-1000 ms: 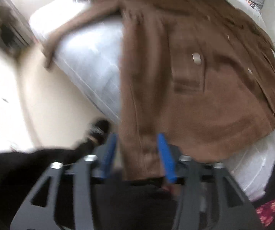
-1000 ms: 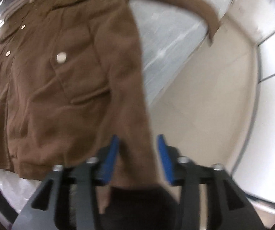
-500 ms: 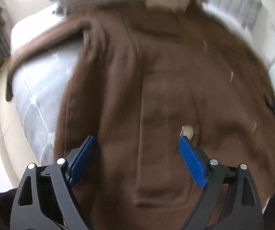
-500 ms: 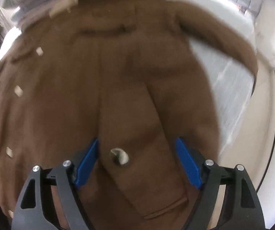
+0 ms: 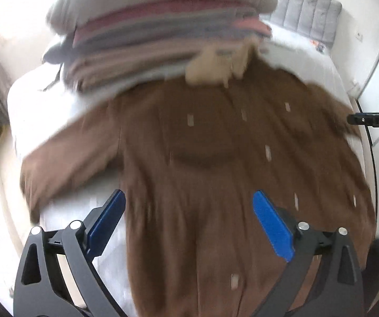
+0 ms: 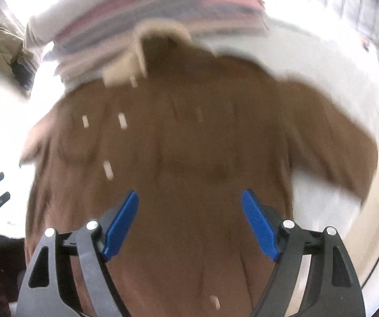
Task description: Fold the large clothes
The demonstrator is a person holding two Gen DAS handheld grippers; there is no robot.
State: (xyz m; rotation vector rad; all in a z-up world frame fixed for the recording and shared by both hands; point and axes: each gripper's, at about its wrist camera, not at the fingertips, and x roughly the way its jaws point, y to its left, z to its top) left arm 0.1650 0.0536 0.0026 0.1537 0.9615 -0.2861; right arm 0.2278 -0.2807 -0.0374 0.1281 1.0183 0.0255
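Left wrist view shows a white bed [image 5: 308, 60] carrying a brown jacket [image 5: 216, 158] spread flat, front up and buttoned, its cream-lined collar [image 5: 216, 63] touching a stack of folded clothes [image 5: 157, 39] near the headboard. One sleeve [image 5: 65, 158] lies out toward the bed's edge; the other sleeve [image 6: 329, 132] shows in the right wrist view. The cloth looks thick, soft and fairly heavy, so it should drape rather than slip, and thin pinches may slide off. Cuffs, shoulder seams and hem corners seem the best holds. The left gripper [image 5: 189, 219] is opening with nothing clamped; the right gripper [image 6: 189, 219] hangs with fingers apart, also empty, above the jacket's lower half.
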